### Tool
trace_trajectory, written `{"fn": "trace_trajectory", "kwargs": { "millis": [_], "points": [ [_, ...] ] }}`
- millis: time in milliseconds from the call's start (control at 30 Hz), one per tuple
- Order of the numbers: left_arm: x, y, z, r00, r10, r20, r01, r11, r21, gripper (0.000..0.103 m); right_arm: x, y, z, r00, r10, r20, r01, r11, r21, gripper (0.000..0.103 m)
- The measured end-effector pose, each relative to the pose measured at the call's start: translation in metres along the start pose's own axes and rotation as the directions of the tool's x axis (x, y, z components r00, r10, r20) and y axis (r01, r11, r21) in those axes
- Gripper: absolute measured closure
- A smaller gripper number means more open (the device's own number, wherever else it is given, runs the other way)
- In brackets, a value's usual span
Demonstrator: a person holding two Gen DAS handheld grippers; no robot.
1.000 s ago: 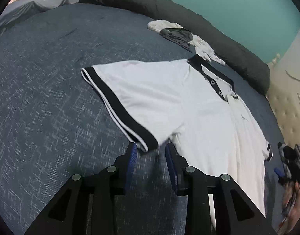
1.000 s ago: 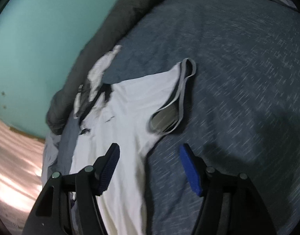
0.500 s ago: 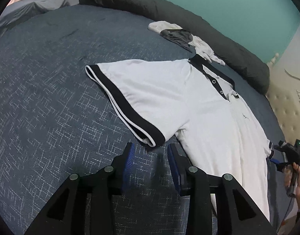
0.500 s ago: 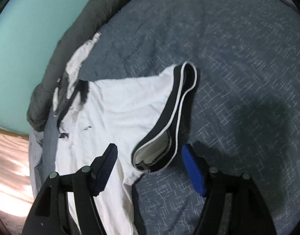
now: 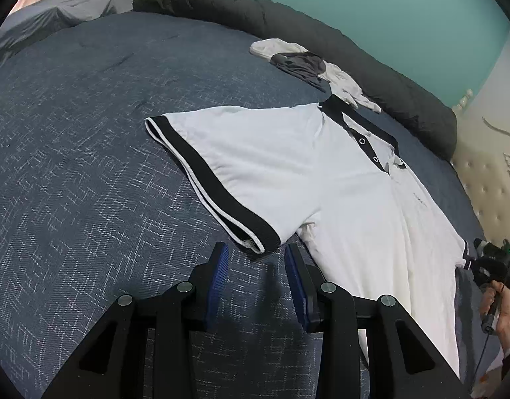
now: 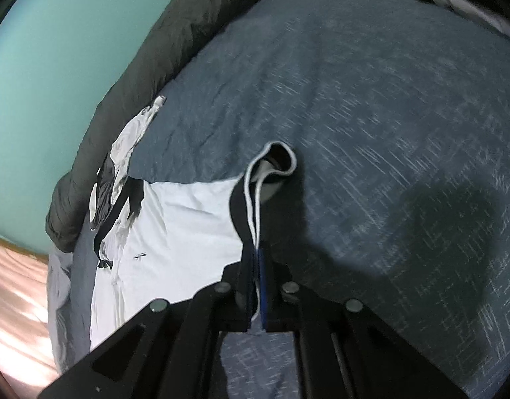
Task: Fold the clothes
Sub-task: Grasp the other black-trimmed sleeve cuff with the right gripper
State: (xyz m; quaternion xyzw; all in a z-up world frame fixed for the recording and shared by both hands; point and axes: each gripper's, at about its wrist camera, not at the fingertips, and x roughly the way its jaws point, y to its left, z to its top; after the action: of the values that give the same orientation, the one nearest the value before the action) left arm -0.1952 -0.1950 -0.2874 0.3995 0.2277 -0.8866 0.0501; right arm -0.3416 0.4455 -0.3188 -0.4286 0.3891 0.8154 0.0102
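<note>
Right claw (image 6: 257, 286) is clenched on the black-banded cuff (image 6: 251, 219) of the white polo shirt's (image 6: 188, 219) sleeve, fabric pinched between its pads. Left claw (image 5: 255, 266) hangs released, jaws apart, the other sleeve's cuff (image 5: 255, 242) just ahead of its tips on the blue bedspread (image 5: 72, 166).

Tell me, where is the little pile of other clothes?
In the left wrist view, the pile lies on the bed, just past the polo shirt collar, against the long dark rolled blanket.
</note>
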Motion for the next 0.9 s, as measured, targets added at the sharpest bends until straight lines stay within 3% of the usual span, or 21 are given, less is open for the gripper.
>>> {"fn": "trace_trajectory", "kwargs": {
  "millis": [167,333,400,433,467,833,900],
  "points": [
    [0.0,0.0,0.0,1.0,0.002,-0.001,-0.002,1.0,0.001,0.065,0.013,-0.023,-0.012,0.995,0.073,-0.06,-0.068,0.994,0.085,0.101],
    [0.001,0.002,0.001,1.0,0.003,-0.001,-0.003,1.0,-0.004,0.065,0.007,-0.022,-0.009,0.997,0.062,-0.041,-0.059,0.996,0.063,0.094],
    [0.001,0.001,0.001,1.0,0.0,-0.001,0.0,1.0,-0.001,0.065,0.002,-0.022,-0.002,0.998,0.067,-0.019,-0.065,0.996,0.061,0.073],
    [0.001,0.001,0.001,1.0,0.0,-0.002,0.0,1.0,0.001,0.065,-0.002,-0.021,0.002,0.998,0.066,0.002,-0.066,0.996,0.059,0.054],
    [0.001,0.0,0.001,1.0,-0.001,-0.002,0.001,1.0,0.003,0.065,-0.006,-0.022,0.006,0.998,0.068,0.019,-0.069,0.996,0.055,0.046],
    [0.002,-0.001,0.001,1.0,-0.003,-0.002,0.003,1.0,0.01,0.064,0.025,-0.004,0.041,1.0,-0.008,0.003,0.008,0.997,-0.07,0.047],
    [0.002,-0.002,0.001,1.0,-0.004,-0.003,0.004,1.0,0.012,0.064,0.03,-0.002,0.043,1.0,-0.007,0.009,0.008,0.996,-0.088,0.052]
  ]
}}
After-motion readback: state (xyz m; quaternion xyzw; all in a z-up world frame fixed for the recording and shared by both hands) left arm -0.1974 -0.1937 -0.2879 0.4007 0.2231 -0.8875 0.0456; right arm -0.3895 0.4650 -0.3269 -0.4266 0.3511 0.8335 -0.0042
